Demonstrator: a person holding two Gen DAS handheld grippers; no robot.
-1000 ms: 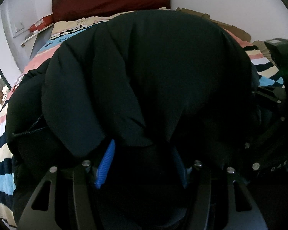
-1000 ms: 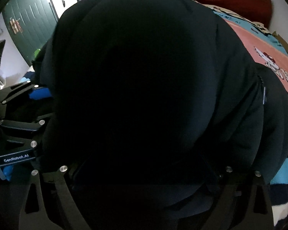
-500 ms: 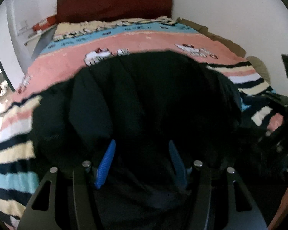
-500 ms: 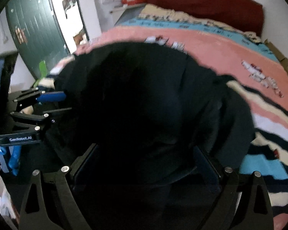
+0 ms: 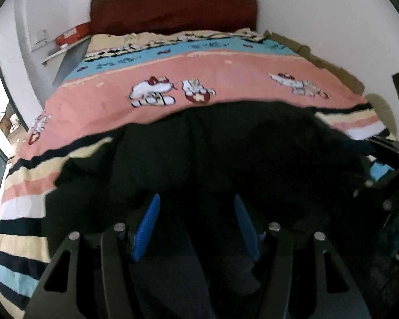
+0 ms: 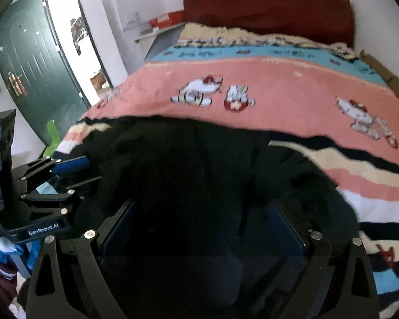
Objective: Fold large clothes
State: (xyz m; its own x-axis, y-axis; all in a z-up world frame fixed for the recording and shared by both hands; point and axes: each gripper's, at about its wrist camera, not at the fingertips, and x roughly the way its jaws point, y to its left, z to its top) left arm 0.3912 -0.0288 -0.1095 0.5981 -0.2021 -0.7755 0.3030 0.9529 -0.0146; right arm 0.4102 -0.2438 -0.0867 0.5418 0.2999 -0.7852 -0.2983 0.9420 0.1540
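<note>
Striped blanket (image 5: 226, 71) bears a black coat (image 5: 212, 154); both jaws spread around it.

A home bedroom is shown. Most of both views is filled by a bed (image 5: 199, 74) spread with a striped blanket (image 6: 292, 85) in pink, blue, cream and black with cartoon figures, and a dark red headboard (image 5: 173, 8) is set against a white wall (image 5: 319, 13). A green door (image 6: 37, 63) is seen standing open at the left of the right wrist view, a shelf (image 6: 157, 33) with a red box (image 6: 167, 21) is fixed beside the headboard, and a black coat (image 6: 199, 172) is laid on the near end of the bed.
</note>
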